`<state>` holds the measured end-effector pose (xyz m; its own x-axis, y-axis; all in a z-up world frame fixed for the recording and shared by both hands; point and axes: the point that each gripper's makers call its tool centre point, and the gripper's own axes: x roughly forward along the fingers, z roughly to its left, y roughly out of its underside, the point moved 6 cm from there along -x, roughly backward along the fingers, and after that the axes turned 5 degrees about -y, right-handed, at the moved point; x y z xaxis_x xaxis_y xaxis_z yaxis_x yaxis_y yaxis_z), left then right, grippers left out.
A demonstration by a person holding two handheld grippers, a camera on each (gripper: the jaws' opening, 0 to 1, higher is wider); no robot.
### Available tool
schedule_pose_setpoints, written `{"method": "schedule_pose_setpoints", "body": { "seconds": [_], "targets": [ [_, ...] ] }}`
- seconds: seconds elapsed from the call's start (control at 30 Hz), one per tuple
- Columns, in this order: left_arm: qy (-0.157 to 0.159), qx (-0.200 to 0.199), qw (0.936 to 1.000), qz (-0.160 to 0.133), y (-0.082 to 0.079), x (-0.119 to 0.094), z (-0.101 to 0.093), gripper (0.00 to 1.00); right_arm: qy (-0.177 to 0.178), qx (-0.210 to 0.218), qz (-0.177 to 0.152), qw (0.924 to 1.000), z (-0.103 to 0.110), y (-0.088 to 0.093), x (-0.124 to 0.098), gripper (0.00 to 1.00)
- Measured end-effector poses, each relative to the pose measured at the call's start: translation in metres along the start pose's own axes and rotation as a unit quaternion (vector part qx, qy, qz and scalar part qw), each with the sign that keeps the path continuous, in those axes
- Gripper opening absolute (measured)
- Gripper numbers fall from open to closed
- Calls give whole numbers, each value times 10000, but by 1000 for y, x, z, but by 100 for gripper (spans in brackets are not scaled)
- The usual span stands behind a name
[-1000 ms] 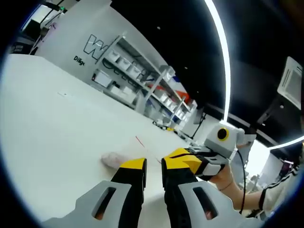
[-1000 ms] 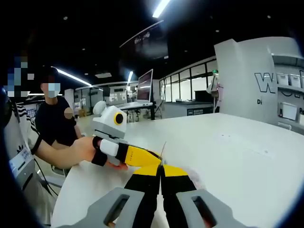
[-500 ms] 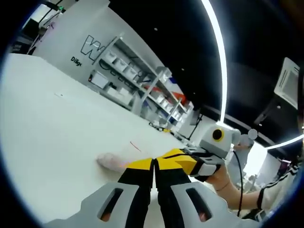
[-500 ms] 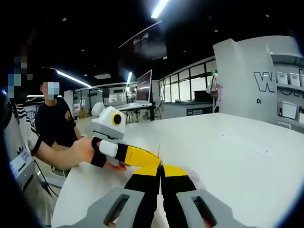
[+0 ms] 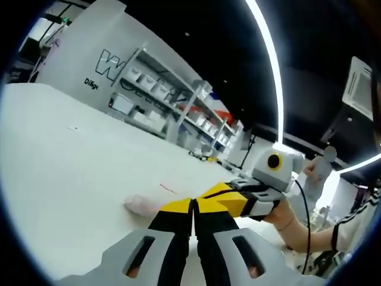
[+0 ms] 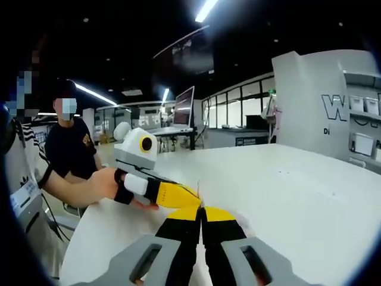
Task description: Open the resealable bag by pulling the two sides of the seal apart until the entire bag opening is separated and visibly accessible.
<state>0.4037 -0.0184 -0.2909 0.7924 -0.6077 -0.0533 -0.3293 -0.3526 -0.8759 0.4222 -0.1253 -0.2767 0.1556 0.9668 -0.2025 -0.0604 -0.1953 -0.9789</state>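
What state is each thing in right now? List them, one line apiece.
Left gripper: jaws shut, pinching the bag's top edge.
Right gripper: jaws shut on the same edge, tip to tip with the left.
Resealable bag: lying on the white table, red seal line visible, opening not visibly parted.

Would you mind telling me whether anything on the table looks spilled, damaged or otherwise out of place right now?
Nothing stands out. The clear resealable bag lies on the white table just beyond the tips of the left gripper, with no visible tear. The right gripper meets it at the bag's red-lined seal, both pairs of jaws closed. No spill shows.
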Motion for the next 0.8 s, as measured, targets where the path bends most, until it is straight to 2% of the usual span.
{"method": "schedule_pose_setpoints", "body": {
  "seconds": [0.3,0.6,0.8],
  "targets": [
    [-69,314,9995,57,0,0,-2,1,-44,-238,75,9997,3,1,3,3],
    [-97,637,9978,130,1,-1,-4,1,46,-366,148,9992,2,1,2,0],
    [-208,1148,9930,191,1,-1,-7,1,110,-406,240,9988,3,1,1,0]
  ]
}}
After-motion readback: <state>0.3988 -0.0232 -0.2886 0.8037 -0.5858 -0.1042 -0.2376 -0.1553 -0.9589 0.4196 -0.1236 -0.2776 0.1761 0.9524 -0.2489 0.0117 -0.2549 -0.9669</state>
